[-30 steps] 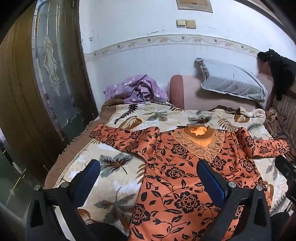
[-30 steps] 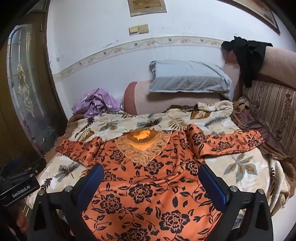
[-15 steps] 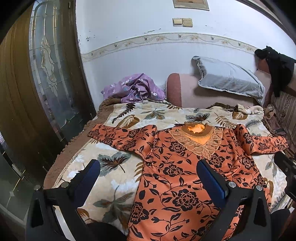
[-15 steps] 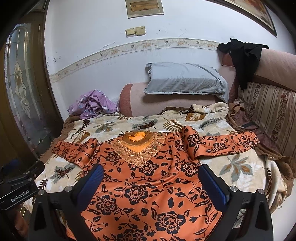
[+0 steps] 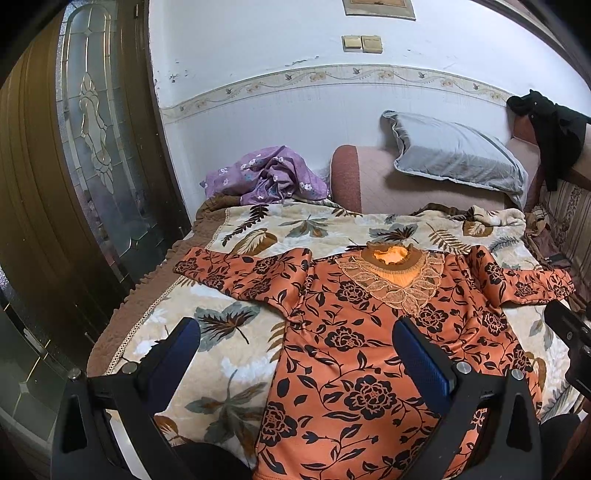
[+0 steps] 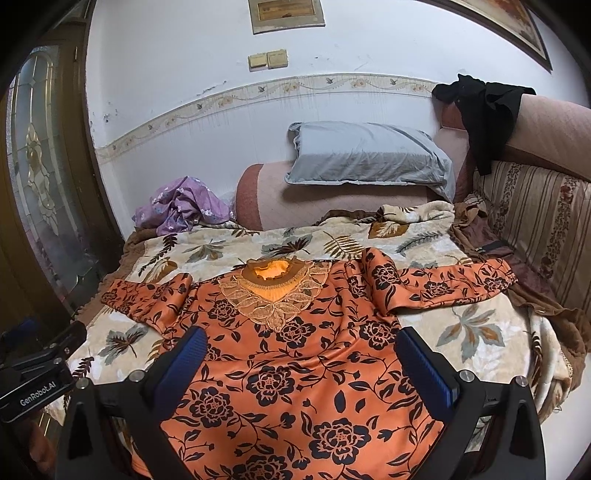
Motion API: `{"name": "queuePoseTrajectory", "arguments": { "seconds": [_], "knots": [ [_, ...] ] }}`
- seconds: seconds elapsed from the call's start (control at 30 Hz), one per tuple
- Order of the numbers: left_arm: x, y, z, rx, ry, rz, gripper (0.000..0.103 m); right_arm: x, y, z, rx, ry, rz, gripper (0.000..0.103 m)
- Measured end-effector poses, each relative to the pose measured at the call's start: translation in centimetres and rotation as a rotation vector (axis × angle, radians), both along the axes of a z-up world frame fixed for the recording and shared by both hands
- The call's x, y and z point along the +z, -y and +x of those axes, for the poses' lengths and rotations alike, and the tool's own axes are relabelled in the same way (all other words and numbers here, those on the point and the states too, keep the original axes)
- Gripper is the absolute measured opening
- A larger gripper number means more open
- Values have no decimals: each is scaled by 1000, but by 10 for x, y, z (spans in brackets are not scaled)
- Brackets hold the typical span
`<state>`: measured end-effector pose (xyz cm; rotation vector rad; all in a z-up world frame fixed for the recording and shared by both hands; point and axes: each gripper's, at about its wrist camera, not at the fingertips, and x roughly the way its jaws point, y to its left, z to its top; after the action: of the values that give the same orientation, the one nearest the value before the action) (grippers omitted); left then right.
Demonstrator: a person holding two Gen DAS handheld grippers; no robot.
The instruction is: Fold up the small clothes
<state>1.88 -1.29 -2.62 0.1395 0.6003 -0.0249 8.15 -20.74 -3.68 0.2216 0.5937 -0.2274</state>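
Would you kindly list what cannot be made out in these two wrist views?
- Orange floral top: its hem is cut off by the bottom edge, both views.
- Framed picture: too small to read, right wrist view; cropped in the left.
- Left hand-held gripper and right hand-held gripper: hands out of frame.

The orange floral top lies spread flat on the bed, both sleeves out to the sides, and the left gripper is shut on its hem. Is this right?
Not quite. In the left wrist view the left gripper is open and holds nothing. The orange floral top does lie spread out, sleeves to the sides.
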Motion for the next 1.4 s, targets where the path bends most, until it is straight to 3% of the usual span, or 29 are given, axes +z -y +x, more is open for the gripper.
{"name": "queuePoseTrajectory", "arguments": {
  "seconds": [1.4],
  "knots": [
    [-15,4,20,-10,-33,29,103,-8,3,21,-6,-29,6,103]
  ]
}}
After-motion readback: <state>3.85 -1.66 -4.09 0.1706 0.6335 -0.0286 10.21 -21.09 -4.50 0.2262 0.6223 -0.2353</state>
